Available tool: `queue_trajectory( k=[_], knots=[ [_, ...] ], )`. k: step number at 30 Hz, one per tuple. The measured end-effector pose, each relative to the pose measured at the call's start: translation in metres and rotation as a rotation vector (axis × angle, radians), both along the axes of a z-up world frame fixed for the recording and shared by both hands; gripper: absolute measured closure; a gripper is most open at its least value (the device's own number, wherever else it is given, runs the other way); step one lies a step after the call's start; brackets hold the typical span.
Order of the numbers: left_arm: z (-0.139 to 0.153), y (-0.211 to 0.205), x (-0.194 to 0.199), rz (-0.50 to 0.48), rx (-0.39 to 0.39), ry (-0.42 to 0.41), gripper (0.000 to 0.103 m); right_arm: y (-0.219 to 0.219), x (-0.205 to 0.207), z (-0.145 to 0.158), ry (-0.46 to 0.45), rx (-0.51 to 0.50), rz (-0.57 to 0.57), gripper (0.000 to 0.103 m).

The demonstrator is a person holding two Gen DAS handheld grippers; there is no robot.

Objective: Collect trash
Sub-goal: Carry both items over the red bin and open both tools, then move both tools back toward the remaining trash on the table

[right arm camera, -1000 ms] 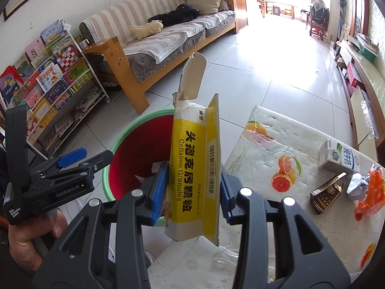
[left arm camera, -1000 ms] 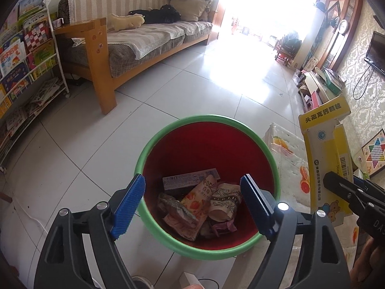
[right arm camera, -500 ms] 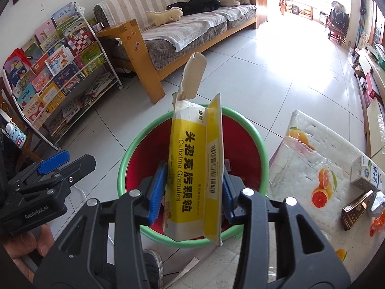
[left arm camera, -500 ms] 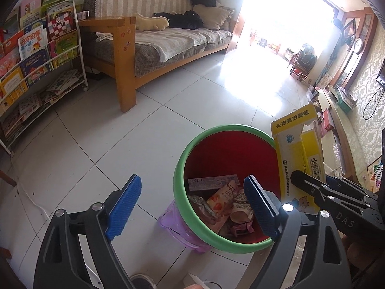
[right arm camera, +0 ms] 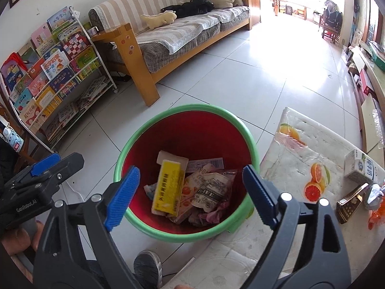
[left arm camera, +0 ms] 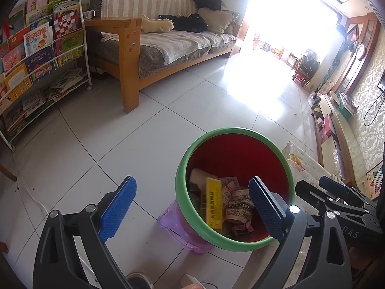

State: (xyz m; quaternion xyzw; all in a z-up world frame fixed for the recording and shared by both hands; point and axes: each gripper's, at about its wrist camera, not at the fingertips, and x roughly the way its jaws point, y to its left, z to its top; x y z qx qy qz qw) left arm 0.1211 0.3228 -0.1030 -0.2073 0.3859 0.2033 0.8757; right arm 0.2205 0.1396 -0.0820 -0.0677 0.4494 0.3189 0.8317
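The yellow medicine box (right arm camera: 168, 187) now lies inside the red bin (right arm camera: 185, 132), low in the centre of the right wrist frame, resting on top of the wrappers (right arm camera: 209, 192) already piled there. Half a second ago it stood upright, pinched between the blue pads of the right gripper (right arm camera: 187, 192) above the bin; that gripper has since let go, and its jaws now stand spread wide with nothing between them. In the left wrist view the same box (left arm camera: 213, 204) shows in the lower middle of the frame, leaning against the other rubbish within the green rim.

The left gripper (left arm camera: 192, 207) is also spread and empty, hovering over the near left edge of the bin; over the last second it has drifted so that the bin sits further right in its view.

So one piece is delivered, and I judge the task only partly done. At the right edge of the right wrist frame, on the surface (right arm camera: 300, 159) with the fruit-print cover, there remain a white carton (right arm camera: 361, 168), a dark flattened packet (right arm camera: 351, 202), a crumpled silver wad (right arm camera: 374, 196) and an orange wrapper (right arm camera: 377, 213). These sit close together, so the next pick likely calls for closing on one without dragging its neighbours.
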Motion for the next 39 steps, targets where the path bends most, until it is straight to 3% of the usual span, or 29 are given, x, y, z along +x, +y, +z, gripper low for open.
queue_trajectory(
  k=[1, 9, 20, 30, 39],
  knots=[
    [0.002, -0.004, 0.001, -0.006, 0.001, -0.004, 0.007, -0.005, 0.000, 0.002, -0.002, 0.001, -0.009, 0.013],
    [0.018, -0.062, 0.015, -0.127, 0.027, -0.031, 0.007, -0.086, -0.018, 0.019, -0.043, 0.007, -0.111, 0.006],
    [0.030, -0.203, 0.052, -0.418, 0.040, -0.029, 0.007, -0.259, -0.022, 0.022, -0.093, -0.069, -0.355, 0.005],
    [0.003, -0.313, 0.103, -0.623, 0.058, 0.060, 0.007, -0.365, 0.005, 0.018, -0.121, -0.089, -0.492, 0.005],
    [-0.038, -0.357, 0.159, -0.690, 0.105, 0.146, 0.008, -0.391, 0.060, -0.016, -0.099, -0.146, -0.483, 0.005]
  ],
)
